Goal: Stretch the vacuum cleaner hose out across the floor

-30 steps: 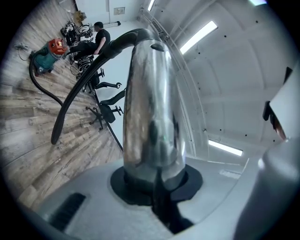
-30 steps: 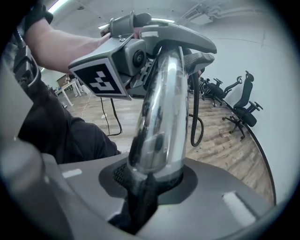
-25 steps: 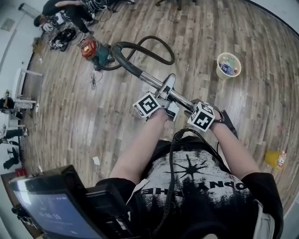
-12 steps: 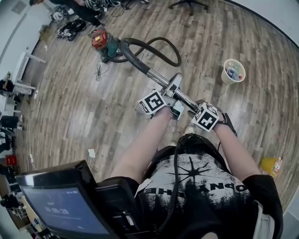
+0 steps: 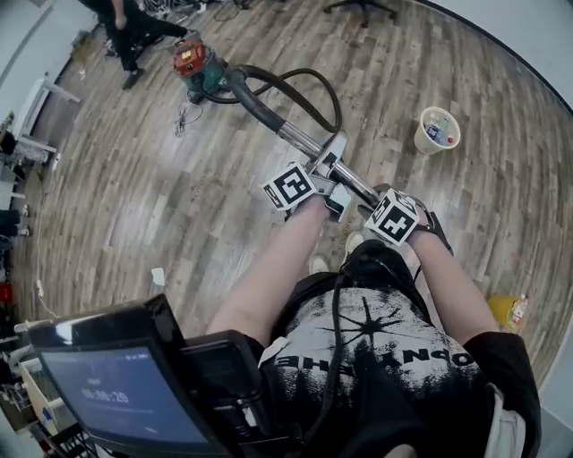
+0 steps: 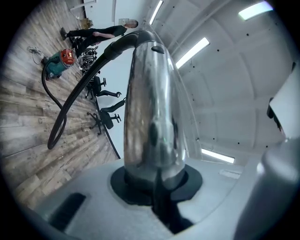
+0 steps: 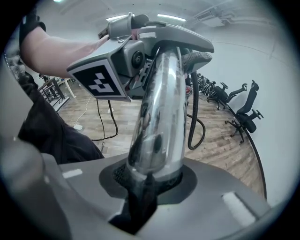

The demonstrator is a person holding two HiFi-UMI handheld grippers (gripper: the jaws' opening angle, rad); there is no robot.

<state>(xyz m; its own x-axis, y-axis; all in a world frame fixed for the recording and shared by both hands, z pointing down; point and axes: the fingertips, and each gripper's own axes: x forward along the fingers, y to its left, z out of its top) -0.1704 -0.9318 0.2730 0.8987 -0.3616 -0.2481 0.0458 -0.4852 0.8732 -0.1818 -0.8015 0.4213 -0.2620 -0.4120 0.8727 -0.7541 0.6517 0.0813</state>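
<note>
The red and teal vacuum canister (image 5: pixel 195 64) stands far off on the wood floor. Its black hose (image 5: pixel 295 94) loops once and joins a chrome tube (image 5: pixel 300 141) that both grippers hold in front of me. My left gripper (image 5: pixel 329 172) is shut on the tube farther up, nearer the hose. My right gripper (image 5: pixel 369 199) is shut on it lower down, close to my body. The left gripper view looks along the tube (image 6: pixel 152 117), clamped at the left gripper (image 6: pixel 157 183), to the hose (image 6: pixel 75 93) and canister (image 6: pixel 61 63). In the right gripper view the tube (image 7: pixel 157 117) rises from the right gripper (image 7: pixel 150 180).
A cream bucket (image 5: pixel 438 129) with bottles stands on the floor at the right, a yellow container (image 5: pixel 506 311) nearer. A person (image 5: pixel 134 27) stands beside the canister, with a thin cable (image 5: pixel 183 116) close by. Office chairs (image 7: pixel 243 112) line the wall. A screen (image 5: pixel 116 385) sits at my lower left.
Both grippers have carried the tube back from the canister, which now lies farther off. The hose loop has drawn longer and narrower. The person at the back now stands beside the canister.
</note>
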